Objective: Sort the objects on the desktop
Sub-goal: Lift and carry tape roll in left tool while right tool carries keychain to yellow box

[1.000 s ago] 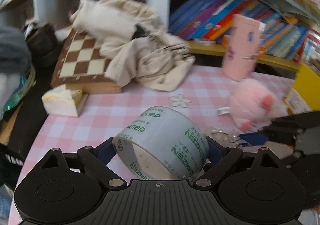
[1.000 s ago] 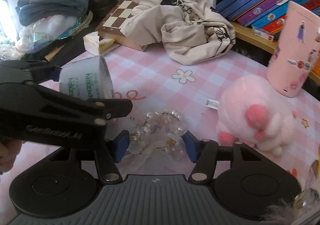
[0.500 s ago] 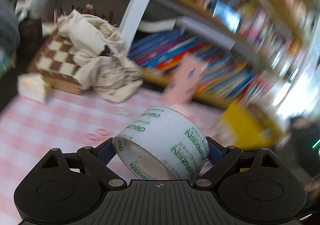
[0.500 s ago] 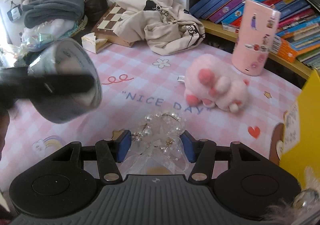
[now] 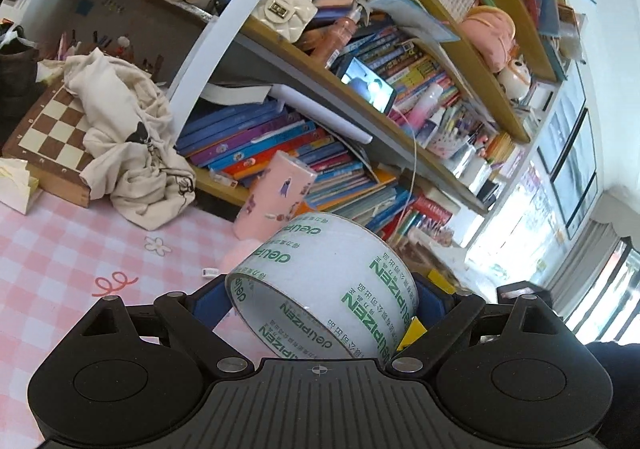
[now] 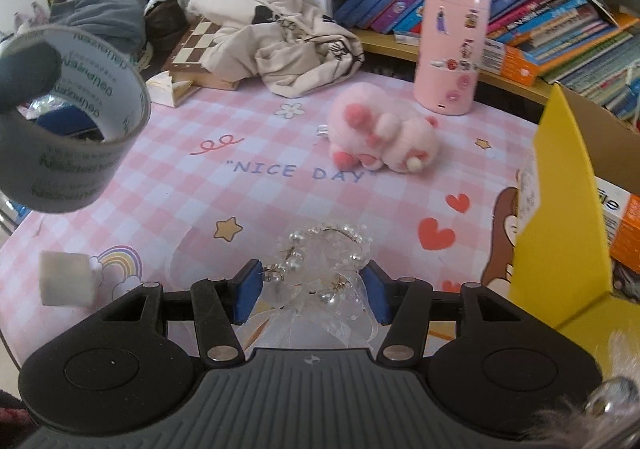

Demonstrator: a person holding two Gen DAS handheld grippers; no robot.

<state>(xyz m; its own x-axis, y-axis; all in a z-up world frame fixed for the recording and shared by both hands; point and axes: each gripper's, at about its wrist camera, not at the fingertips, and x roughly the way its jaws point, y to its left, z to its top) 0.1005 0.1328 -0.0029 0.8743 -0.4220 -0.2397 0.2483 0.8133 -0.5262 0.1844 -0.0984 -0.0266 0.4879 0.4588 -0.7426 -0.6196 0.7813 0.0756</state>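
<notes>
Tape roll [image 5: 324, 285] pinched between the blue pads of the left gripper [image 5: 320, 301], lifted clear of the pink checked tablecloth [image 5: 52, 249] and tilted, green lettering across its band. Seen from the right wrist camera as a large blurred ring at upper left [image 6: 68, 117], well above the cloth.

Pearl hair ornament [image 6: 320, 265] clamped between the blue pads of the right gripper [image 6: 312, 285], gauzy ribbon trailing back toward the gripper body, held low over the cloth near the two red hearts.

Around the "NICE DAY" lettering [image 6: 298, 171] printed on the cloth: pink plush paw [image 6: 380, 137] lying just behind it; pink sticker-covered cylinder [image 6: 452, 49] standing upright farther back and to the right, near the low shelf of slanted books [image 6: 520, 9]. Back left of the lettering, a crumpled cream cloth bag [image 6: 280, 33] draped over one end of a chessboard [image 6: 196, 45]; white tissue pack [image 6: 166, 87] just beside the board's near corner. Small white foam-like block [image 6: 66, 283] nearer than the lettering and to the left, beside a printed rainbow. Yellow cardboard box [image 6: 560, 209] standing open to the right of the lettering, its near wall cutting off the view beyond and crowding the right gripper's side; orange carton visible inside.

Bookshelves [image 5: 400, 69] stacked with books, a white quilted purse and a lit phone screen filling the left wrist view behind the tape.
</notes>
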